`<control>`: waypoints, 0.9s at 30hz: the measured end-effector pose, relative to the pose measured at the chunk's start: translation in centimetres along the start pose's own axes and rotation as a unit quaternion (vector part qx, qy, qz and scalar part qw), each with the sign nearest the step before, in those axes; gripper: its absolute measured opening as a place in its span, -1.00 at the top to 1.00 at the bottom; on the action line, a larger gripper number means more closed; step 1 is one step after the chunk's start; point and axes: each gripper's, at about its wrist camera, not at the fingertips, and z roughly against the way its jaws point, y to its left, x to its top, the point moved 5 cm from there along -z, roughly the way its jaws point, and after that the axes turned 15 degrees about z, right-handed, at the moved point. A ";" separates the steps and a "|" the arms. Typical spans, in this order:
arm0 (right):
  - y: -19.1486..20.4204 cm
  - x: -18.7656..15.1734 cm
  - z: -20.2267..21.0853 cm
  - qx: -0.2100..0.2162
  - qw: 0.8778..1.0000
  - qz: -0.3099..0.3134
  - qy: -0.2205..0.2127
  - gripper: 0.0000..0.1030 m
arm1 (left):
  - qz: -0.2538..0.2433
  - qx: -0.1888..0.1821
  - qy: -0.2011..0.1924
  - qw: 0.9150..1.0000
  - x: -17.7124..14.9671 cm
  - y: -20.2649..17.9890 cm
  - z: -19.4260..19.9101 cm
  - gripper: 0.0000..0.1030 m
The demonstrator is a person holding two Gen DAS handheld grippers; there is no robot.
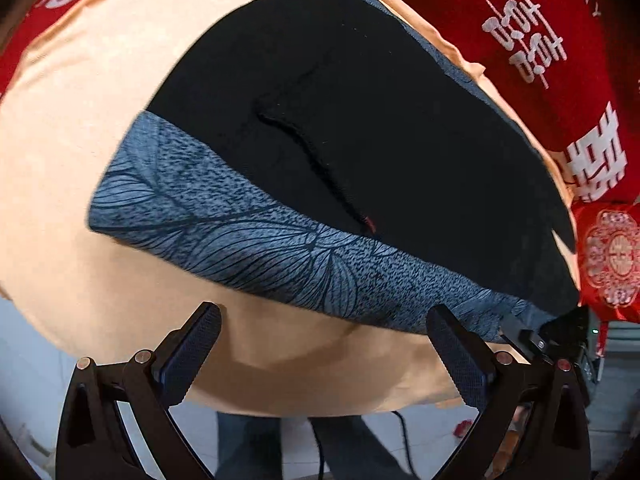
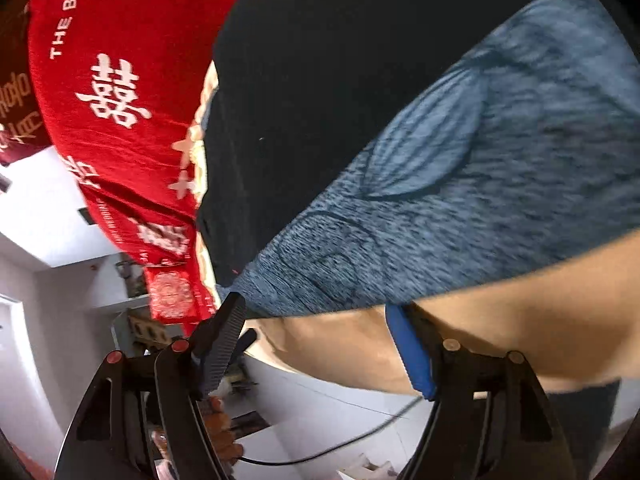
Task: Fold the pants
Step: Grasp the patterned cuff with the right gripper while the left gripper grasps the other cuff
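**Pants spread on the peach cloth, both claws near the patterned band**

While the black pants [image 1: 360, 120] lie flat on a peach sheet [image 1: 80, 140], their blue-grey leaf-patterned band [image 1: 248, 240] runs along the near edge. The left gripper [image 1: 324, 344] hangs just short of that band, jaws wide apart, nothing between them. The right gripper [image 2: 320, 344] sits at the band's corner, jaws apart; its ridged finger [image 2: 226, 336] seems to touch the fabric edge, though blur makes that unsure. A red cloth with white characters [image 1: 540, 40] lies beyond the pants.
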 end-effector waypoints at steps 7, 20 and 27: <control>3.4 2.5 0.0 0.070 0.997 0.002 -0.043 -0.49 | 0.035 -0.053 0.019 0.998 1.1 -0.8 -0.3 -1.00; 5.5 4.0 1.6 0.081 0.996 0.020 -0.038 -0.49 | 0.111 -0.084 -0.016 0.990 5.1 -1.0 -1.4 -0.66; -0.8 3.0 3.4 0.016 0.998 -0.024 -0.055 -0.24 | 0.083 -0.066 -0.007 0.994 5.7 -0.1 -1.7 0.24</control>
